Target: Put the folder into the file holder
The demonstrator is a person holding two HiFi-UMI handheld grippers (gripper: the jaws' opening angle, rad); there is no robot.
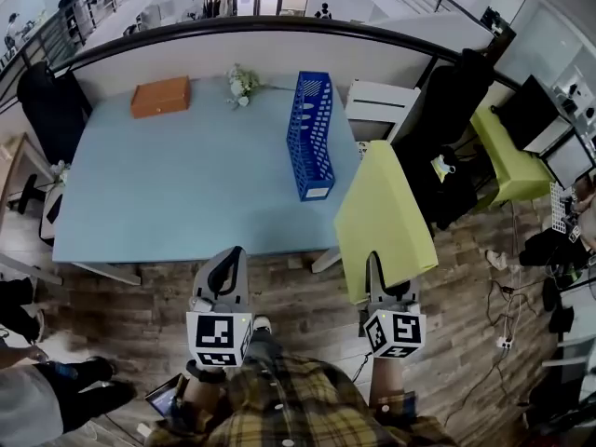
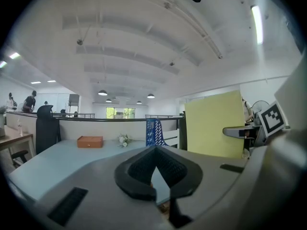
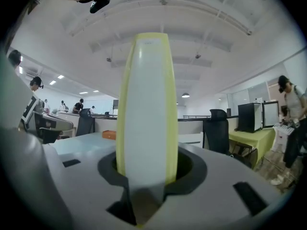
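Head view: the right claw [image 1: 382, 287] clamps the yellow-green folder [image 1: 384, 214] upright just off the desk's [image 1: 186, 194] near right corner, apart from the blue file holder [image 1: 311, 133] standing on it; left gripper view: the left claw [image 2: 154, 152] seems pressed together, empty; right gripper view: the folder's edge fills the jaws.

Going by looks: the folder [image 1: 384, 220] is smooth matt plastic with barely any sheen. The file holder [image 1: 311, 133] is blue moulded plastic, an open lattice, slightly glossy. The worktop [image 1: 186, 184] is a smooth, flat matt laminate sort of surface. The floor [image 1: 298, 296] is wood-look planks with visible grain. The left gripper [image 1: 229, 261] and right gripper [image 1: 389, 285] have grey matt plastic shells, and the pads [image 2: 144, 169] look like black ribbed rubber. The shirt [image 1: 298, 408] is soft plaid cloth.
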